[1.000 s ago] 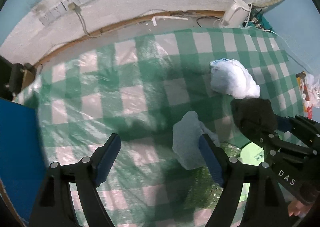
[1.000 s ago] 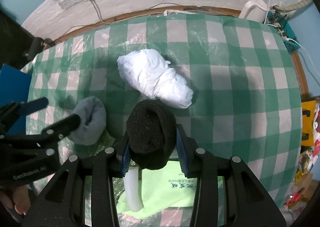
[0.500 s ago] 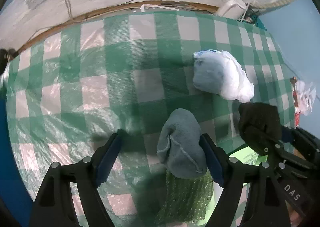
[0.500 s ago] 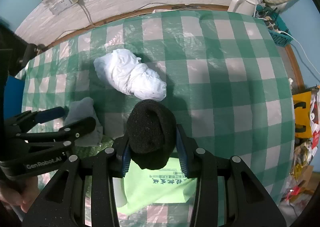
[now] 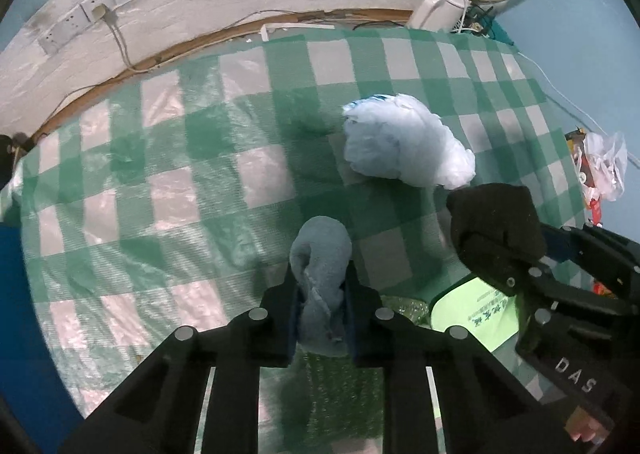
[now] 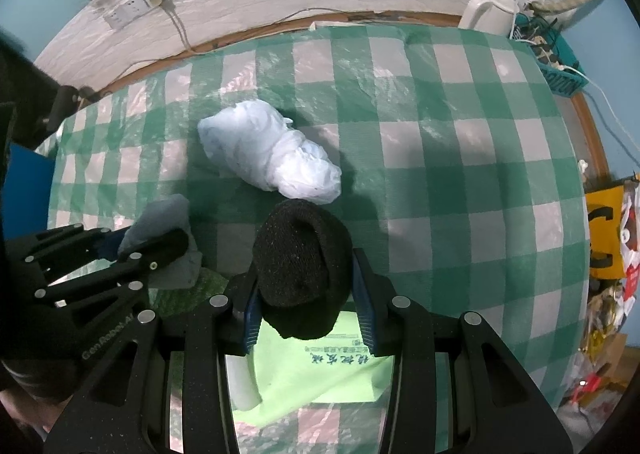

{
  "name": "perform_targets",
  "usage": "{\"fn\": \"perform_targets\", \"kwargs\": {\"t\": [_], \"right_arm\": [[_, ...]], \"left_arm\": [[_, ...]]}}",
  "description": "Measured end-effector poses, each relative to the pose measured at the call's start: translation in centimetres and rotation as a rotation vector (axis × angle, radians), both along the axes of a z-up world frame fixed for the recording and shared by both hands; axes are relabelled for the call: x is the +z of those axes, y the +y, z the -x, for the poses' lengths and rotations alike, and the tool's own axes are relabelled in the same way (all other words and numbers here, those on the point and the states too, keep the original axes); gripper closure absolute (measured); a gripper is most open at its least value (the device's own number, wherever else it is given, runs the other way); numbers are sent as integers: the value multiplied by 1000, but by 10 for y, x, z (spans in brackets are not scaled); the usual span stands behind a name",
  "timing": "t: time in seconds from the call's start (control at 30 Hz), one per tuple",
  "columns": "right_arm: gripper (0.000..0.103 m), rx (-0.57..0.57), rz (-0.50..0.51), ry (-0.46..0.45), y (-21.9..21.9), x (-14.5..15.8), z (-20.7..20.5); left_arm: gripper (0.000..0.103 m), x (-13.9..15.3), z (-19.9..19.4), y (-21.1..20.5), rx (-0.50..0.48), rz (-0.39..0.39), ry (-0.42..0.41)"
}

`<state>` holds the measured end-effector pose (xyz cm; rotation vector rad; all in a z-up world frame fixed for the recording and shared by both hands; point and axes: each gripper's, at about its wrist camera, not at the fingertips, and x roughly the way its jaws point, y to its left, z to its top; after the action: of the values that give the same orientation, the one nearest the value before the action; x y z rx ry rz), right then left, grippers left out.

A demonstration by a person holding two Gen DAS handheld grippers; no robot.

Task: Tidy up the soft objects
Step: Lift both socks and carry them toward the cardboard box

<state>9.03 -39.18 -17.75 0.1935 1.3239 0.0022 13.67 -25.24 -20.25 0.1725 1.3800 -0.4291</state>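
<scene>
Between my left claw (image 5: 321,296) pads: grey sock (image 5: 321,254), bunched and pinched mid-roll, just above the checked tablecloth (image 5: 168,190). Right claw (image 6: 306,290) clamps a black sock (image 6: 303,266) the same way, over a green bag (image 6: 320,374). Both look light, limp and compressible, no slip risk; grab the thick fold, not a loose end. Grey is fuzzy, rolled; black is knit, domed. White plastic bag (image 6: 272,152) lies near, beyond both.

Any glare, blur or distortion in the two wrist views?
Left wrist: fisheye bends the wall edge; glare on the plastic cover; tongs cast a shadow. Right wrist: same curvature, glare patches on the cover, sock sharp, right-edge clutter soft.
</scene>
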Motion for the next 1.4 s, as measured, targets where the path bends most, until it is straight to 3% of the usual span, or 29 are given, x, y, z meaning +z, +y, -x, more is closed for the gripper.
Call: {"fn": "perform_targets", "kwargs": {"t": [0.5,1.4], "right_arm": [[65,90,-9,-55,36,29,6],[65,303,-29,-181,135,100,22]], "left_arm": [[85,47,15,51,52,-21,-119],[85,119,64,161,204,-105,-243]]}}
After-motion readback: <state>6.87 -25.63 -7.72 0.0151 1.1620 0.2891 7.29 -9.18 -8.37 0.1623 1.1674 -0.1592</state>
